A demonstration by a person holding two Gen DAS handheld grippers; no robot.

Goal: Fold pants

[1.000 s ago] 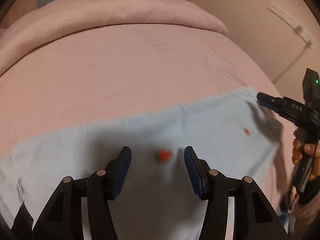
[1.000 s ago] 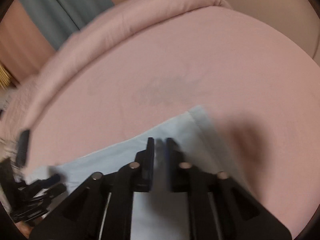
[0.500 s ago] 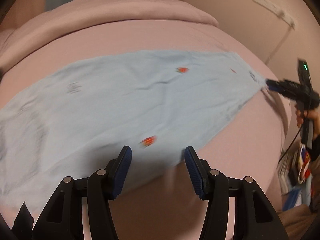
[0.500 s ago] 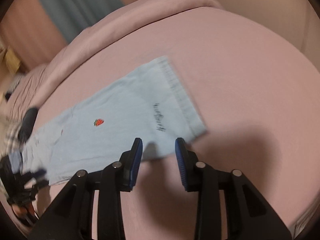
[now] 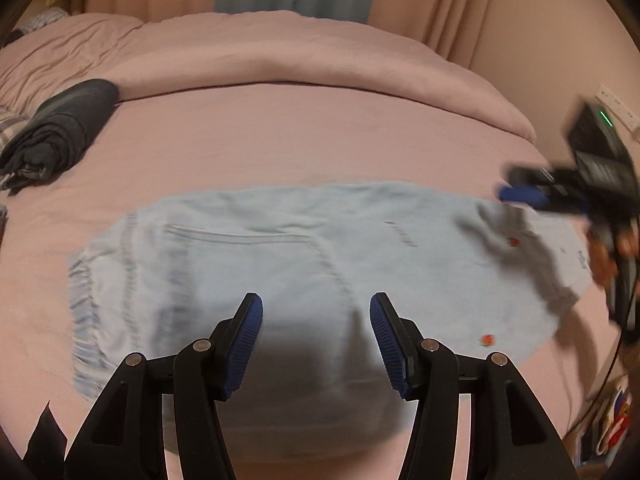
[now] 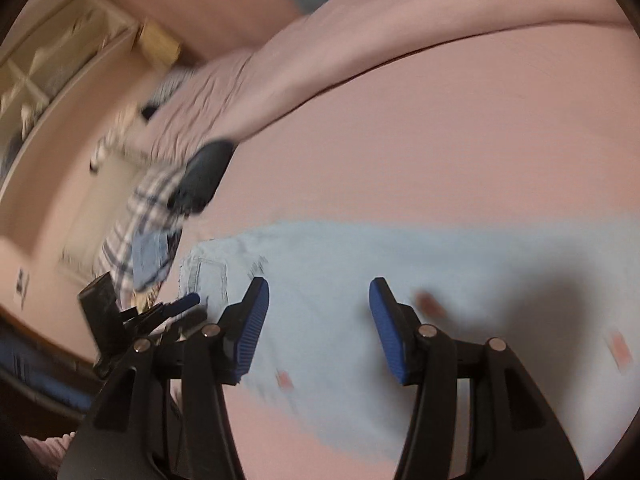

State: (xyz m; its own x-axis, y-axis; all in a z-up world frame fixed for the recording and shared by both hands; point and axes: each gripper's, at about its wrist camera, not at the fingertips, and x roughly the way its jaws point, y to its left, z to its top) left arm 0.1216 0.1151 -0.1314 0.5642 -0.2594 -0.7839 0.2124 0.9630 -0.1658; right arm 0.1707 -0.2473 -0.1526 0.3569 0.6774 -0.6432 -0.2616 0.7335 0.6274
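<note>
Pants (image 5: 280,264), light blue, lie spread flat on the pink bed (image 5: 320,140). Left hand-held gripper (image 5: 316,340) and right hand-held gripper (image 6: 318,328) hover above them, jaws spread, grasping nothing.

Soft matt cloth under hard black plastic, as I see it from both wrists.

The pants (image 5: 280,264) look like pale blue denim, stitched seams, gathered waistband. The sheet (image 5: 300,136) beneath is smooth matt pink cloth. My left gripper (image 5: 316,340) has matt black plastic arms, ribbed blue pads (image 5: 246,344), shiny metal pins. A dark folded garment (image 5: 60,128) looks knitted.
</note>
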